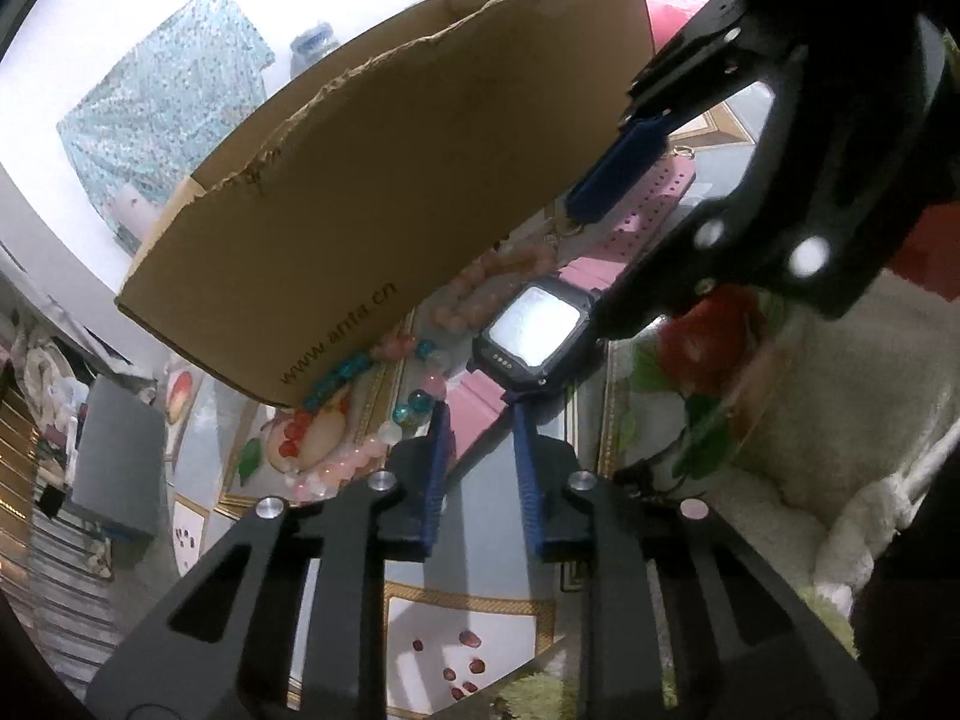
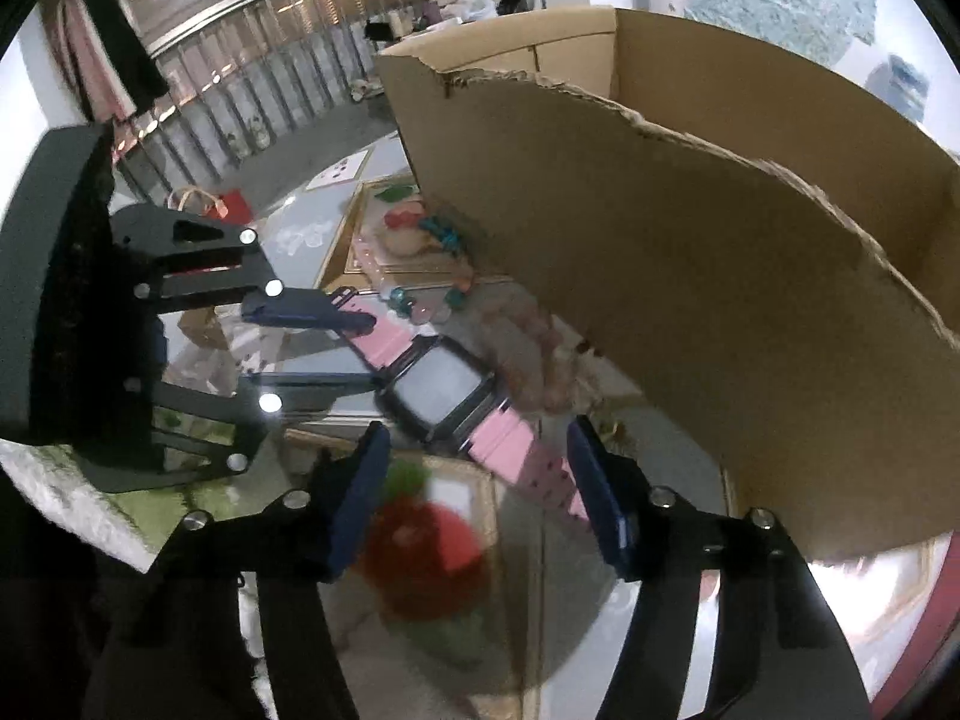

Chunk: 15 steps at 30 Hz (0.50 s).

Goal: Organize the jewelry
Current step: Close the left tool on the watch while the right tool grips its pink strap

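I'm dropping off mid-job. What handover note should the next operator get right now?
Left tongs: nearly closed astride the pink strap just below the watch; a firm grip is not confirmed.
Right tongs: open, over the strap's other end, holding nothing.
Watch and bead bracelets lie on the table beside the box.
Done: nothing visibly in the box.
Left: secure the watch, box it, then the bracelets.

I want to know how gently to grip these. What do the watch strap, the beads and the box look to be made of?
Watch strap: likely soft silicone or rubber, matte pink with punched holes. Beads: glass or polished stone, maybe plastic; glossy and translucent, pink and teal. Box: plain brown corrugated cardboard, matte, its top edge torn ragged.
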Motion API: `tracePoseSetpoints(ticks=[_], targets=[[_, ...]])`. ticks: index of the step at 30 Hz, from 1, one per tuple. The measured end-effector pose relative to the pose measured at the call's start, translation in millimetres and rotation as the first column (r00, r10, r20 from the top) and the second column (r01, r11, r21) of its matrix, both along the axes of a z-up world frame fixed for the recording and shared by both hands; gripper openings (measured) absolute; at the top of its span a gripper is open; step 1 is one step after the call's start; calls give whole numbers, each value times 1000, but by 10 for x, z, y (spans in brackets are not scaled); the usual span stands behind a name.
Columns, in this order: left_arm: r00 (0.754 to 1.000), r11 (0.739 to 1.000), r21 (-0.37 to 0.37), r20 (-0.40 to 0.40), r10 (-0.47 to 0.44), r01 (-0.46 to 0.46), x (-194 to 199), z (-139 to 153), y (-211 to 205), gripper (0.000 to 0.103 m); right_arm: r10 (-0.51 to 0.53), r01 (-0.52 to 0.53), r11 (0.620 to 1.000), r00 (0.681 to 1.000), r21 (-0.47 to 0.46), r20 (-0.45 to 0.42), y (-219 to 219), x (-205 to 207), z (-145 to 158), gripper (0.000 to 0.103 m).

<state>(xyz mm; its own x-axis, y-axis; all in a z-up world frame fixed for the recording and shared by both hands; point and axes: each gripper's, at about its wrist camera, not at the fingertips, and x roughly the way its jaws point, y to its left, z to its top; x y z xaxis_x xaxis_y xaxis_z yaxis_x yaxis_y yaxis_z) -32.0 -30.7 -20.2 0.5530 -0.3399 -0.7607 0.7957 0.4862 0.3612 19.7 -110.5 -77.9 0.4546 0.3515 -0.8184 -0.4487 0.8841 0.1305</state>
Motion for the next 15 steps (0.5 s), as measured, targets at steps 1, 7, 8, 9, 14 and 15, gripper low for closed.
tracePoseSetpoints(ticks=[1,7,8,9,14,15], targets=[[1000,1000,-3,-5,4,-4,-12,3,2,18,24,-24,1000,1000,-20,-9,27,19,-30,56],[1000,1000,-20,-14,6,-6,-36,36,8,18,143,-147,982,989,-122,-41,155,5,-38,36],[1000,1000,-22,-10,12,-12,-43,45,21,18,144,-149,982,988,-119,-52,151,12,-27,31],[1000,1000,-26,-7,14,-14,-49,56,26,18,153,-160,980,986,-115,-70,151,26,-26,30],[1000,1000,-15,6,2,-2,-81,50,57,21,214,-227,969,968,-97,-131,184,14,-21,23],[1000,1000,-9,14,-8,8,-99,48,63,23,225,-239,968,962,-81,-154,178,13,-18,23]])
